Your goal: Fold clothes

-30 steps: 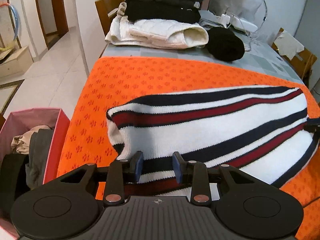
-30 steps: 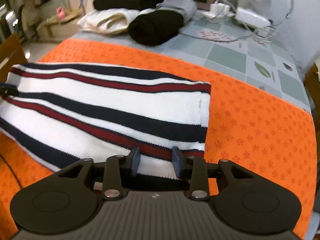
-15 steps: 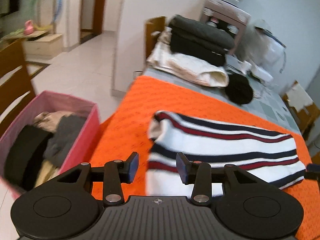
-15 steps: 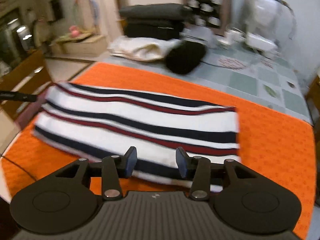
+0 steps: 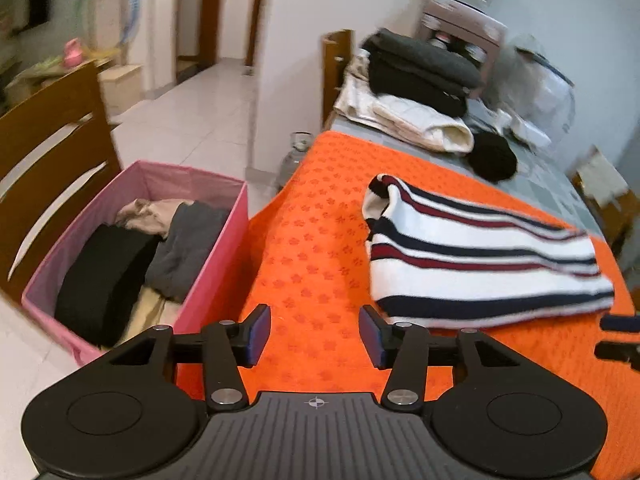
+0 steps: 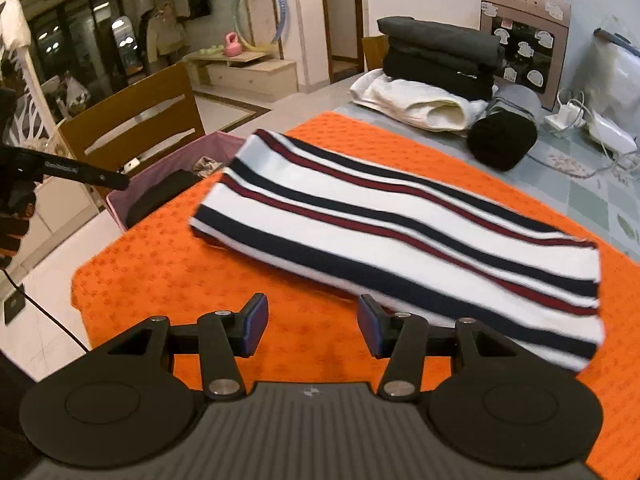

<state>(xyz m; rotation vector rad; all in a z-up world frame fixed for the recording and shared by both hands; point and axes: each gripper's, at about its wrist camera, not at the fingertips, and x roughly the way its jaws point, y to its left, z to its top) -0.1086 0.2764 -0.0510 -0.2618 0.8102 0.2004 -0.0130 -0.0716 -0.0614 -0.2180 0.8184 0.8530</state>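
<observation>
A knitted sweater [image 5: 480, 256] in white, navy and dark red stripes is seen folded into a long flat rectangle on the orange flower-patterned cloth [image 5: 320, 240]. The left gripper [image 5: 314, 334] and right gripper [image 6: 312, 330] are held just short of it, jaws just opened, nothing between them. A pink fabric box [image 5: 192, 280] of soft clothes is set at the left; folded piles [image 6: 436, 76] are stacked at the far end.

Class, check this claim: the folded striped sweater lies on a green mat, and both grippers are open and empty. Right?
Not quite: the mat is orange, as the right wrist view shows. The striped sweater lies folded on it; left gripper and right gripper are open and empty.
</observation>
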